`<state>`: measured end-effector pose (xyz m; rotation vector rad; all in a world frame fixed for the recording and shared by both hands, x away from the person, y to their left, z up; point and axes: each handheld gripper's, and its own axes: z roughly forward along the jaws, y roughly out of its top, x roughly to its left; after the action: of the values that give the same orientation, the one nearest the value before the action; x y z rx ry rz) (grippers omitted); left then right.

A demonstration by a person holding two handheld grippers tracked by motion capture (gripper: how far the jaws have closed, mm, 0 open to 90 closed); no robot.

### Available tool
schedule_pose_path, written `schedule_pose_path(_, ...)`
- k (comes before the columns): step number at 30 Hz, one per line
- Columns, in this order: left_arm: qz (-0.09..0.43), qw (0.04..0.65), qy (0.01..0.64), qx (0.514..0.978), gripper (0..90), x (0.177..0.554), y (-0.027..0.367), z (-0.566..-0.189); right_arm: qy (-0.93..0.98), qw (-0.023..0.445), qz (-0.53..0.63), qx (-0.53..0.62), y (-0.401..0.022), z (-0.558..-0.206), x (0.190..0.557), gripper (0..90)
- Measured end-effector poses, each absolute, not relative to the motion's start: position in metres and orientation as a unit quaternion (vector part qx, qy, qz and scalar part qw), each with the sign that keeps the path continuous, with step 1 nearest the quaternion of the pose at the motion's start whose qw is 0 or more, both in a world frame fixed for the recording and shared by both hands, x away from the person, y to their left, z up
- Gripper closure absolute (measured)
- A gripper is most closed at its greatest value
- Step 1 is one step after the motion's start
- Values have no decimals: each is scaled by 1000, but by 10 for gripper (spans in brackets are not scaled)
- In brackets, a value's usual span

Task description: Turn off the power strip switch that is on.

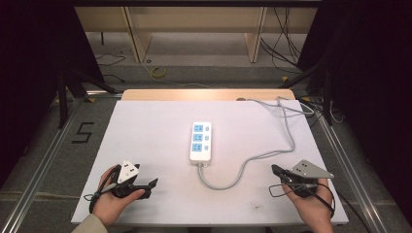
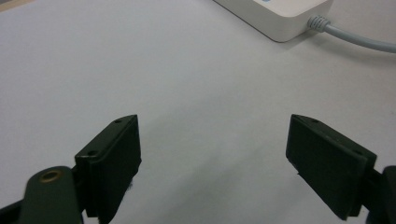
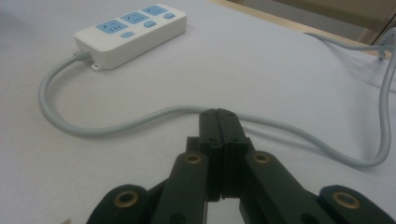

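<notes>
A white power strip (image 1: pixel 200 141) with three blue sockets lies at the middle of the white table; I also see the power strip (image 3: pixel 131 31) in the right gripper view and its near end (image 2: pixel 280 16) in the left gripper view. Its grey cable (image 1: pixel 252 158) loops right and runs to the far right corner. My left gripper (image 1: pixel 154 183) rests at the near left, open, nothing between its jaws (image 2: pixel 212 163). My right gripper (image 1: pixel 275 169) sits at the near right, shut with jaws pressed together (image 3: pixel 219 116), just short of the cable (image 3: pixel 154 116).
The white table top (image 1: pixel 145 131) has a wooden strip (image 1: pixel 204 93) along its far edge. Beyond it are a floor with cables (image 1: pixel 158 73) and wooden legs (image 1: pixel 138 34). A "5" mark (image 1: pixel 82 132) lies on the floor at left.
</notes>
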<state>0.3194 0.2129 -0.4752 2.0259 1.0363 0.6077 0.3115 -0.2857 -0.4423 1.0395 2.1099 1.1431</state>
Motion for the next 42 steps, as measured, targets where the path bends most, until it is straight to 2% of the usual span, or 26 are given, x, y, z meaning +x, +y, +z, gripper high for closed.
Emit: schedule_pose_path(42,239,383,405,796,180,319,211,-476,781,251,426,381,-272,-431,326,900)
